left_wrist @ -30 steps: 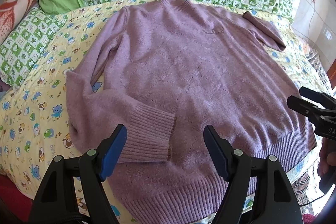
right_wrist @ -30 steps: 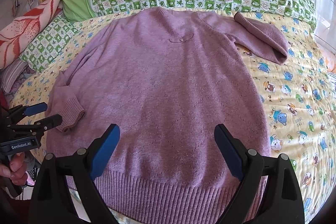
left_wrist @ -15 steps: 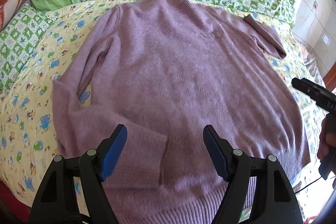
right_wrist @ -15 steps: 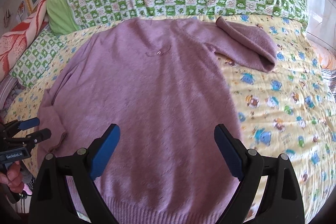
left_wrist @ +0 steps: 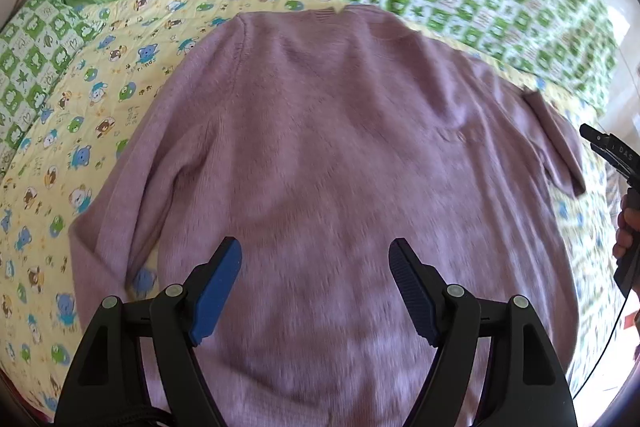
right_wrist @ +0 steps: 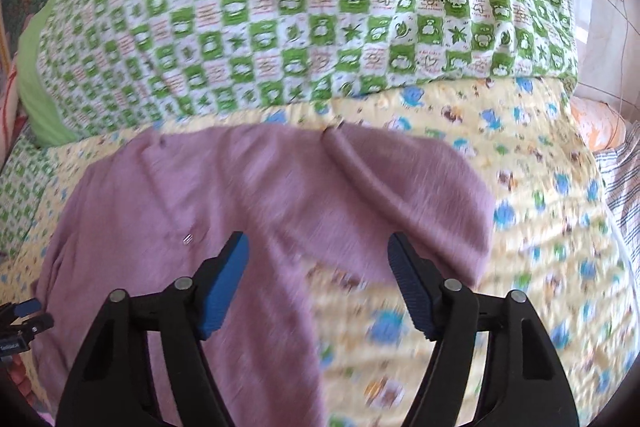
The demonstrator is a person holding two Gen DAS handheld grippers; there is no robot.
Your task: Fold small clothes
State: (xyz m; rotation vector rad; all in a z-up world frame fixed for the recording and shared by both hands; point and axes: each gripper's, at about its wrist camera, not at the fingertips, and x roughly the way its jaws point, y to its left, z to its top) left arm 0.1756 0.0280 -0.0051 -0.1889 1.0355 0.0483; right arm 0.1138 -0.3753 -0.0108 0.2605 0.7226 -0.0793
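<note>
A: Lying flat on the yellow quilt [left_wrist: 80, 131], one purple sweater [left_wrist: 340, 155] awaited its first fold.

B: Grippers?

A: Two, both released and empty. The left gripper [left_wrist: 316, 287] hung above the sweater's body; the right gripper [right_wrist: 318, 281], jaws just narrowing on nothing, neared its doubled-back sleeve [right_wrist: 420, 195]. Gripping that sleeve seemed next.

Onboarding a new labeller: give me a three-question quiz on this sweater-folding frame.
1. True or false: the left tongs grip the purple sweater.
2. In the right wrist view, the folded sleeve lies over: A) the green checked quilt B) the yellow cartoon-print sheet C) a pillow
3. What is between the right tongs' pads?

Key: 1 false, they are open above it. 2 B. 3 Nothing; they are open and have just been closing.
</note>
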